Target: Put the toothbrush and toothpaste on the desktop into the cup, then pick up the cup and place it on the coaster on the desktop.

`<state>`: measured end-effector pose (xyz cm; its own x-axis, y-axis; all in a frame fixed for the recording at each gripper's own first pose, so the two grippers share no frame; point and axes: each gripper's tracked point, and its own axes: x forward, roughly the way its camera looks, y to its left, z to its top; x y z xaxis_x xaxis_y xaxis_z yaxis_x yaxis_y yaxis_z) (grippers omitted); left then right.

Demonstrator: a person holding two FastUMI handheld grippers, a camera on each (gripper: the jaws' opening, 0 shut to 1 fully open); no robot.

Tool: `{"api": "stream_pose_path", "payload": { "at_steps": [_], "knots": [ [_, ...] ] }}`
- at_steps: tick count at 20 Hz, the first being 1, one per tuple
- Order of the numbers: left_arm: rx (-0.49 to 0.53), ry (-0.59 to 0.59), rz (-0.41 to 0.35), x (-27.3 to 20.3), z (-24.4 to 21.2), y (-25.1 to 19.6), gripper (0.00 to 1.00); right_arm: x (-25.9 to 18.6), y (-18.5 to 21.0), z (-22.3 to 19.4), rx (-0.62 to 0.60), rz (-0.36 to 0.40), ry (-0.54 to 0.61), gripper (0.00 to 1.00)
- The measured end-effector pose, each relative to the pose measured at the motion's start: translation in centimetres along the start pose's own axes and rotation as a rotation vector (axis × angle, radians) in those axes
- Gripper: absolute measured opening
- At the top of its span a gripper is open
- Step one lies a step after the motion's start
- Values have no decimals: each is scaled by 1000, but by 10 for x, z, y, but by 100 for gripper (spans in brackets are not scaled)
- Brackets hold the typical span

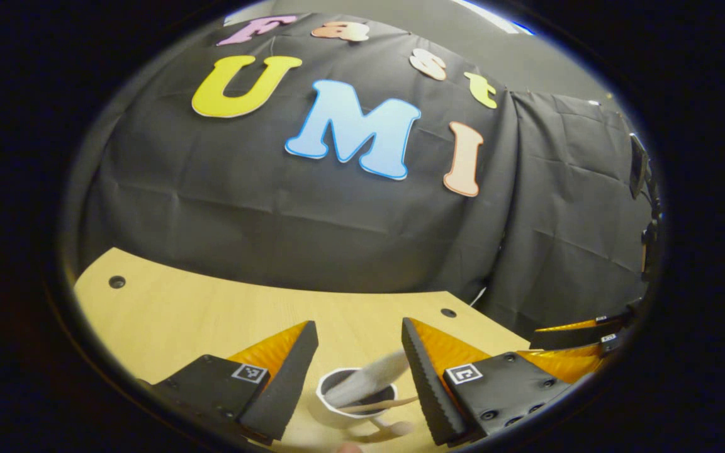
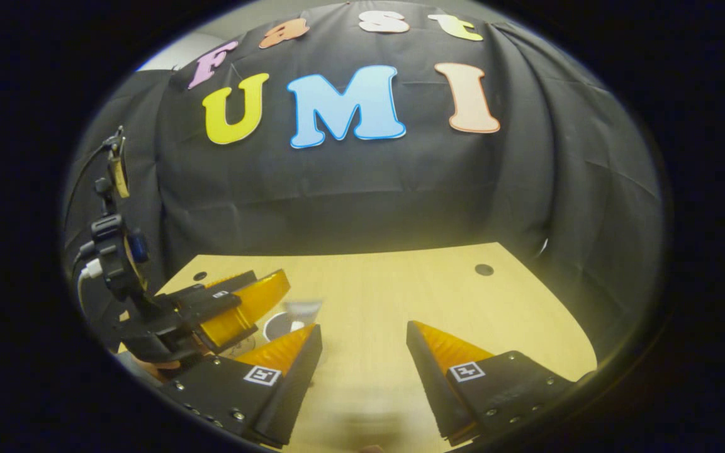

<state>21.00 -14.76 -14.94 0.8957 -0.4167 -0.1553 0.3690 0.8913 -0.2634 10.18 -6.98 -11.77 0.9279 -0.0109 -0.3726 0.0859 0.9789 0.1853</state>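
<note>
In the left gripper view: left gripper (image 1: 359,371) spread wide above the white cup (image 1: 353,402) on the desktop (image 1: 174,308). Toothpaste tube (image 1: 369,380) leans inside the cup, toothbrush (image 1: 378,406) lies across the rim. Neither finger touches the cup.

In the right gripper view: right gripper (image 2: 362,371) spread, gripping nothing, over bare desktop (image 2: 400,283). Left gripper (image 2: 243,302) sits off to the left, cup (image 2: 287,324) partly hidden below it. Coaster: can't tell.

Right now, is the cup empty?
No, in the left gripper view the cup already has the toothpaste and the toothbrush sticking out of it.
</note>
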Motion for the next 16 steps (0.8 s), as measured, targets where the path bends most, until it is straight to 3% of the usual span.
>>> {"api": "stream_pose_path", "payload": {
  "at_steps": [1, 2, 3, 6, 12, 13, 16],
  "knots": [
    [3, -12, 7, -5, 6, 2, 87, 0, 3, 0, 0, 6, 1, 82],
    [7, -22, 17, -10, 13, 5, 87, 0, 8, 1, 1, 14, 2, 82],
    [11, -30, 21, -16, 19, 7, 94, 0, 13, 1, 2, 23, 2, 82],
    [23, -56, 58, -35, 38, 17, 96, 1, 30, 3, -8, 55, 10, 82],
    [42, -85, 147, -73, 61, 44, 96, 10, 61, -8, -37, 99, 59, 82],
    [49, -89, 162, -79, 65, 48, 99, 12, 64, -11, -40, 102, 74, 82],
    [55, -98, 197, -93, 74, 59, 96, 21, 73, -25, -52, 103, 133, 82]
  ]
}}
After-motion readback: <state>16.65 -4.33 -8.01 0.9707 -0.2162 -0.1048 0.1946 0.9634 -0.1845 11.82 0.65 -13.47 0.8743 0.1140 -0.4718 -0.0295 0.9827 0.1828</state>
